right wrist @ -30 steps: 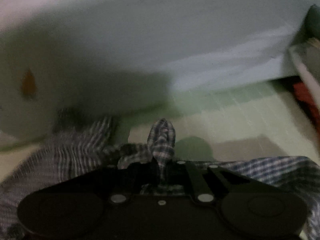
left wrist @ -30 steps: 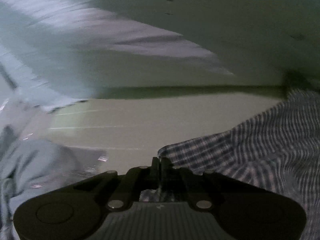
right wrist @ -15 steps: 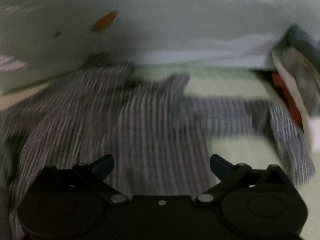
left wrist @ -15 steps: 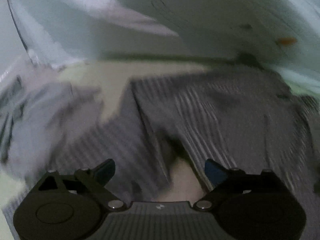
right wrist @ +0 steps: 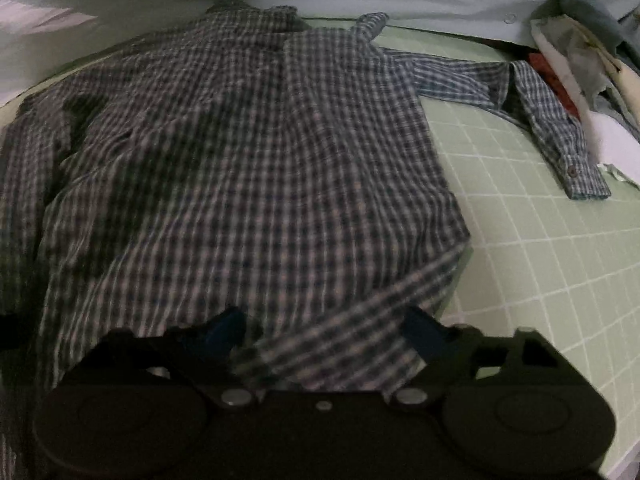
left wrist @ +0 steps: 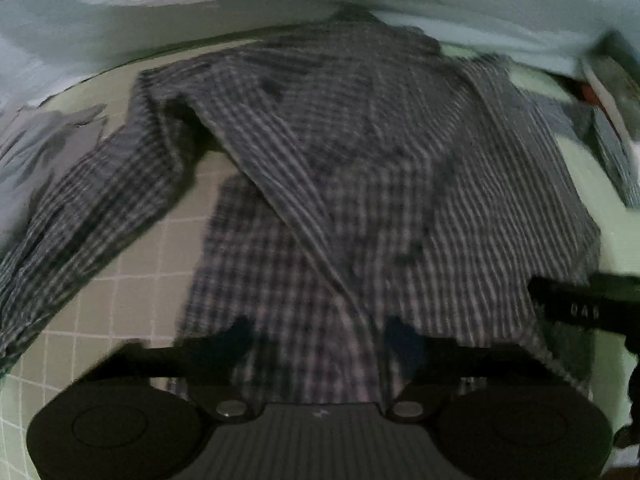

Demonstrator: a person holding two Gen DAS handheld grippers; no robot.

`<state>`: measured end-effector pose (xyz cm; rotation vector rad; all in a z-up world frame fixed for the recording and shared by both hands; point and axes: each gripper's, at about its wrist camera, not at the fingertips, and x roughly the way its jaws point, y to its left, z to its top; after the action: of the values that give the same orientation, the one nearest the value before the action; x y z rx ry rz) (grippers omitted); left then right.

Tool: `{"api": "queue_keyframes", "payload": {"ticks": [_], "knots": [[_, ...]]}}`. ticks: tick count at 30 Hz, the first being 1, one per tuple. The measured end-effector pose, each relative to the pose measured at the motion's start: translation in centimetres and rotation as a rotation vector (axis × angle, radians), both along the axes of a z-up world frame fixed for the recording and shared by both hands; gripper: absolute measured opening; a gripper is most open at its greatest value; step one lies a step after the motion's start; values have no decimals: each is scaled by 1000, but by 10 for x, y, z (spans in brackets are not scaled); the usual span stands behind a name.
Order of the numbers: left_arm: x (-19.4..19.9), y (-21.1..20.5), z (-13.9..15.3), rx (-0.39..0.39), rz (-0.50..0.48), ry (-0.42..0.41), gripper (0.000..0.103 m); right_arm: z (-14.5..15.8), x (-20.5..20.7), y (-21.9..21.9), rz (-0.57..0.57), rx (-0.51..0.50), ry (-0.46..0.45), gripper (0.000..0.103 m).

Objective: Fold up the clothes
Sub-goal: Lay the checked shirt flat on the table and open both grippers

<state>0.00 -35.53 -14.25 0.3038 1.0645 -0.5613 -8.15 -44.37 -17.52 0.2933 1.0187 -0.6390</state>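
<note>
— While my left gripper (left wrist: 320,332) hangs at the bottom of its frame, which way does the checked shirt (left wrist: 340,168) lie from it?

— Straight ahead of me. Its hem sits between the fingers, the body runs up toward the collar at top centre, so the long axis follows my line of sight. Those jaws have just been closing, cloth between them; whether the pads (left wrist: 240,332) already pinch, I cannot tell.

— And to the right?

— My right gripper (right wrist: 328,332) is released, jaws wide though narrowing, over the hem's lower right corner; neither hand is nearer. One sleeve (right wrist: 520,108) trails to the upper right, cuff button showing, toward a clothes pile (right wrist: 580,60).

— Materials?

— Thin woven cotton, limp and rumpled, on a pale green gridded mat (right wrist: 540,260), flat and smooth-looking.
</note>
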Motion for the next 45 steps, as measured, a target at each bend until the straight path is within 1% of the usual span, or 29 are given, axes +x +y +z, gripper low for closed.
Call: {"api": "queue_keyframes", "payload": {"ticks": [1,2,3,4,6,7,9,12,13,14,15,17,18,19,20,21,23,25,28,30,32,33,34,35,37,41,42,44,45], "knots": [[-1,1,-2,4,5,11,18,1,-4,4,4,2,-10,65],[-1,4,-3,3,13,21,4,3,-7,5,5,9,-22,55],[0,10,-1,-16,34,25,4,4,-11,3,3,19,-32,33],[1,17,1,-36,56,26,3,4,-14,3,-2,29,-38,16],[5,37,12,-66,105,4,3,6,-22,1,-12,40,-56,2],[9,50,18,-73,142,-14,3,7,-26,0,-19,41,-65,1],[19,82,28,-79,244,-54,3,11,-39,-1,-51,32,-79,1],[35,128,32,-57,398,-82,3,15,-58,-10,-114,38,-97,1],[40,142,31,-50,441,-81,7,16,-63,-13,-140,43,-99,1],[42,153,28,-55,461,-66,15,16,-69,-17,-165,49,-101,1],[43,163,25,-64,465,-46,17,15,-74,-20,-181,70,-110,2],[40,170,22,-47,462,-32,38,15,-84,-25,-217,113,-143,11],[35,171,20,-34,460,-31,45,17,-89,-25,-246,131,-178,28],[30,172,19,-26,457,-28,56,20,-91,-25,-254,144,-203,45],[26,173,17,-40,454,-19,61,22,-93,-25,-262,157,-228,51],[22,174,15,-54,451,-10,62,24,-95,-25,-269,170,-251,56],[20,178,12,-85,442,19,65,23,-88,-22,-262,188,-250,60],[19,177,6,-67,434,35,68,21,-81,-21,-264,206,-240,64],[20,172,1,-21,423,44,68,14,-67,-16,-251,205,-184,70],[20,173,-2,-21,419,56,68,10,-58,-13,-240,196,-141,68],[20,174,-3,-20,411,59,63,7,-52,-10,-217,197,-122,45],[20,174,-3,-17,407,59,59,7,-54,-10,-209,200,-121,20],[20,174,-3,-7,403,56,50,8,-57,-11,-202,202,-121,2],[20,174,-4,1,402,58,47,14,-64,-12,-209,188,-132,2],[20,178,-4,14,405,59,47,24,-79,-16,-223,161,-153,2],[15,185,-5,-11,406,77,47,26,-120,-38,-334,115,-119,3],[13,185,-5,-19,402,78,47,22,-126,-43,-353,127,-107,10],[10,184,-4,-37,396,85,48,21,-135,-48,-392,154,-133,35],[8,183,-4,-45,394,90,48,21,-139,-49,-408,169,-160,52]]}}
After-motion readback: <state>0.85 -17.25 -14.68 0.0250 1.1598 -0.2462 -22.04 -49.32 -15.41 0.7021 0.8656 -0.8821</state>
